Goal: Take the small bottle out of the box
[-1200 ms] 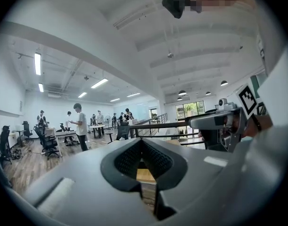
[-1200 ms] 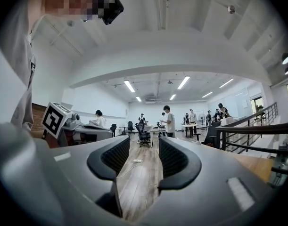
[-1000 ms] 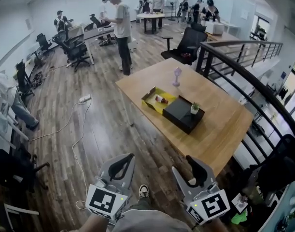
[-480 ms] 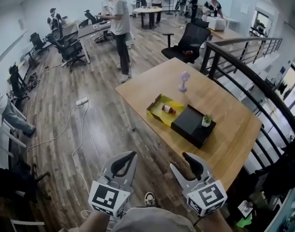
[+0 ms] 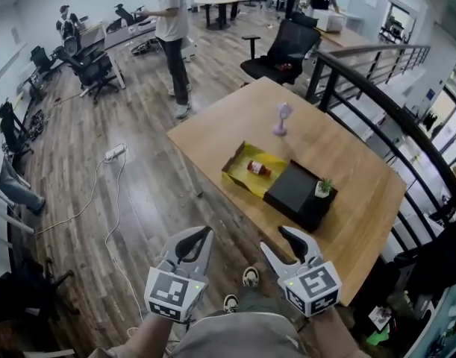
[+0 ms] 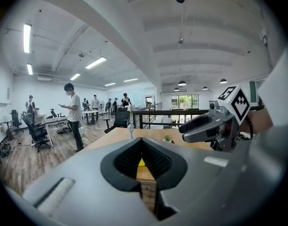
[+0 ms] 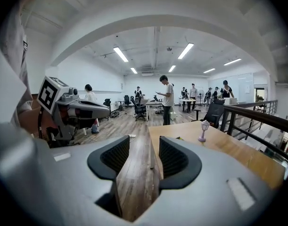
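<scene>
The small bottle [image 5: 257,168], with a red label, lies in an open yellow box [image 5: 235,176] on the wooden table [image 5: 347,144]. A black box [image 5: 296,192] sits against the yellow one, with a tiny potted plant [image 5: 322,189] on it. Both grippers hover over the floor, short of the table's near corner. My left gripper [image 5: 200,234] [image 6: 141,141] has its tips touching and holds nothing; a sliver of yellow shows past them. The jaws of my right gripper [image 5: 281,242] [image 7: 144,143] stand apart and empty, pointing along the table's left edge.
A small purple lamp [image 5: 281,118] [image 7: 202,130] stands behind the boxes. A black railing [image 5: 377,103] runs along the table's right. A person [image 5: 168,28] stands looking at a phone beyond the table, near an office chair [image 5: 276,54]. A power strip [image 5: 114,153] and cable lie on the floor.
Both grippers have moved forward and a little down toward the table, which now looks nearer. Neither gripper's jaws have changed.
</scene>
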`<state>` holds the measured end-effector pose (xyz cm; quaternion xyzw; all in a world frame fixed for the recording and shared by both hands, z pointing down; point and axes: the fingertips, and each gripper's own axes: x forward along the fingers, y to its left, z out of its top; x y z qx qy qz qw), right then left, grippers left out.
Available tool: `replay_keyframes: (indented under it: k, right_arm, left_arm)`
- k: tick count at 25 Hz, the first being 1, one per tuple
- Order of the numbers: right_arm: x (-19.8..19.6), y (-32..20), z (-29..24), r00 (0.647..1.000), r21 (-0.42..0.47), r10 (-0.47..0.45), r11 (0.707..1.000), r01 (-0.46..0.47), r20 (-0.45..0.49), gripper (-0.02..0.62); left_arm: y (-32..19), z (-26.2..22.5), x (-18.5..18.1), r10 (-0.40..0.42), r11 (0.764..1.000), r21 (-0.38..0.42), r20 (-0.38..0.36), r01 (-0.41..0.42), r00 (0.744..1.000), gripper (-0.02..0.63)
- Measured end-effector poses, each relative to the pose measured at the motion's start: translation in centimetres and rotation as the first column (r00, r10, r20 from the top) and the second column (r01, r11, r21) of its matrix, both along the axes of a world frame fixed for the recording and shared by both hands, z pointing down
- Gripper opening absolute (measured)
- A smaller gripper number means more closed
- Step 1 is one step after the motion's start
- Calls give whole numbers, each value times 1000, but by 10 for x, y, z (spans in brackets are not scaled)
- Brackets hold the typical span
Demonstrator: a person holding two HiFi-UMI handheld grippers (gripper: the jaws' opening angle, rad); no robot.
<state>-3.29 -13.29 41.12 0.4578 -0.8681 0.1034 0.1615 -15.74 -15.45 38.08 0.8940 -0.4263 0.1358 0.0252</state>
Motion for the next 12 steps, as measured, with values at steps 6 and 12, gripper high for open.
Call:
replay_keyframes:
  k: [6,12]
  right_arm:
    - [10,-60,38,1000,-74,-9,997,7,-25,179]
    - [24,-129,69,999,-146,-6,989,1,-34,181]
  left_arm:
    - [-60,28,10,3,998,-58,13,-2,1000,2]
    - [-126,50,22,12,995,-103,80,-4,997,2]
